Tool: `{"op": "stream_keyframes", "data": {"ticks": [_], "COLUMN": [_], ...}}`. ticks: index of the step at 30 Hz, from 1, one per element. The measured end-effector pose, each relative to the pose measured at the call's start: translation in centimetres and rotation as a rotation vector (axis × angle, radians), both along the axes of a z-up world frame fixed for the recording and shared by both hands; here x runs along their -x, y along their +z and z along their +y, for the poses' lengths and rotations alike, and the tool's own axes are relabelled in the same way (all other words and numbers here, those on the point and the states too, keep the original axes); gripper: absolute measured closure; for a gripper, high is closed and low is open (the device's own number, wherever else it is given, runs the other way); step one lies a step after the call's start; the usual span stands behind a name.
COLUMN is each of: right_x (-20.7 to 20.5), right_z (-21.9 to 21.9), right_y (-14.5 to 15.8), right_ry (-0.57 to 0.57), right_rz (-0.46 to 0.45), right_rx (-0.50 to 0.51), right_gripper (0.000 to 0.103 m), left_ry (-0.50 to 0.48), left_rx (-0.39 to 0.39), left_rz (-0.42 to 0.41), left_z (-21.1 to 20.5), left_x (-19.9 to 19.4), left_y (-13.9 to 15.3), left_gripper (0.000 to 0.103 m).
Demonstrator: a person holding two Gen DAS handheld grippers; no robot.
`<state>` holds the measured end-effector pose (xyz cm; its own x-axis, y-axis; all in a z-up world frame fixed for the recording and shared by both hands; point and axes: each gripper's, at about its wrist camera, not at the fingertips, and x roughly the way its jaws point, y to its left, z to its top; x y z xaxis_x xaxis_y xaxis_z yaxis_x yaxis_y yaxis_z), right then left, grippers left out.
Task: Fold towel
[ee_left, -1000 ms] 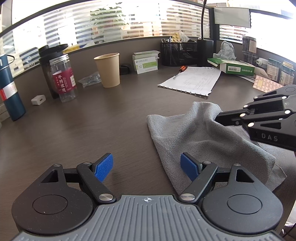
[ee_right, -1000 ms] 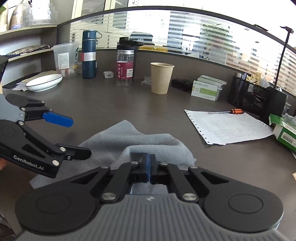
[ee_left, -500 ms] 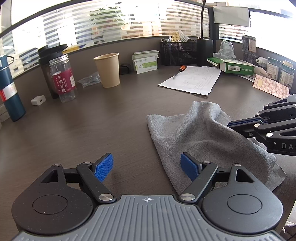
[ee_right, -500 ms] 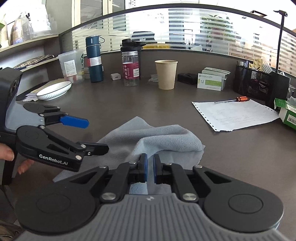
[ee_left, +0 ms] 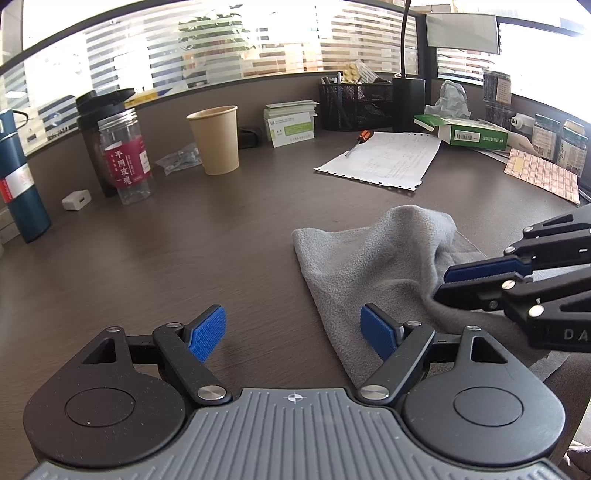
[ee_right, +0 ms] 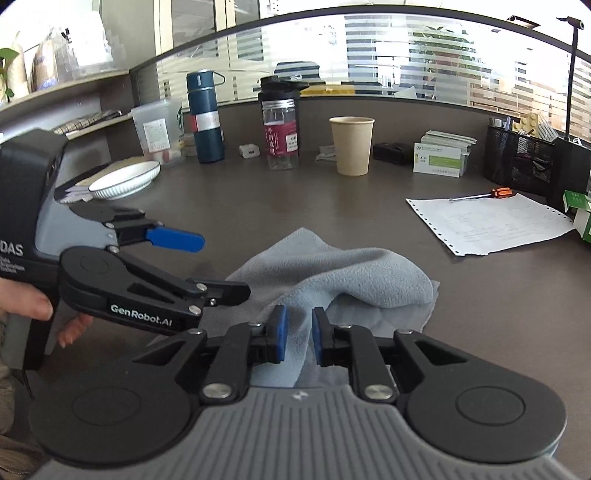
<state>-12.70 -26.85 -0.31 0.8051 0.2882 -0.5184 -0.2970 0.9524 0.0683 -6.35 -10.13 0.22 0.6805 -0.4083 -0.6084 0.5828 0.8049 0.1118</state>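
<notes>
My right gripper [ee_right: 297, 334] is opening off the towel [ee_right: 332, 269]; left gripper [ee_left: 293, 332] wide, empty. Next: regrab an edge.

1. A dark brown wood-grain desk [ee_left: 155, 266] curves round the corner.
2. A low grey partition [ee_right: 406, 110] backs the desk, with glass above it.
3. Horizontal blinds [ee_left: 280, 40] cover the windows; bright daylight comes through the slats.
4. A green plant [ee_left: 214, 33] shows behind the glass.
5. At the left of the right wrist view, a pale shelf [ee_right: 92, 81] runs along the wall.
6. A thin black lamp pole [ee_right: 570, 74] rises at the right.
</notes>
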Motion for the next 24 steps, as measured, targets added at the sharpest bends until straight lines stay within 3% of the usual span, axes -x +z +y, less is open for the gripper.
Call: {"op": "stream_keyframes", "data": {"ticks": [3, 6, 8, 9, 11, 16, 24], "right_x": [-0.1, -0.2, -0.2, -0.2, -0.2, 0.3, 2.3], "right_z": [0.4, 0.5, 0.3, 0.3, 0.2, -0.2, -1.2], "right_y": [-0.2, -0.3, -0.4, -0.5, -0.5, -0.4, 1.1], "right_ry": [-0.010, -0.009, 0.000, 0.003, 0.007, -0.024, -0.084], "right_rz": [-0.001, -0.001, 0.001, 0.001, -0.001, -0.022, -0.071], "right_rx": [0.029, 0.038, 0.025, 0.018, 0.008, 0.006, 0.093], "right_gripper": [0.078, 0.078, 0.085, 0.093, 0.099, 0.101, 0.101], "left_ry": [-0.001, -0.001, -0.001, -0.001, -0.001, -0.001, -0.004], "left_rx": [0.001, 0.003, 0.005, 0.005, 0.005, 0.005, 0.013], "left_rz": [0.000, 0.000, 0.002, 0.002, 0.003, 0.003, 0.010], "left_z": [0.0, 0.0, 0.1, 0.1, 0.1, 0.0, 0.2], "left_x": [0.0, 0.0, -0.1, -0.1, -0.1, 0.0, -0.2], "left_y": [0.0, 0.0, 0.0, 0.0, 0.0, 0.0, 0.0], "left_gripper": [0.018, 0.018, 0.018, 0.018, 0.018, 0.018, 0.017]}}
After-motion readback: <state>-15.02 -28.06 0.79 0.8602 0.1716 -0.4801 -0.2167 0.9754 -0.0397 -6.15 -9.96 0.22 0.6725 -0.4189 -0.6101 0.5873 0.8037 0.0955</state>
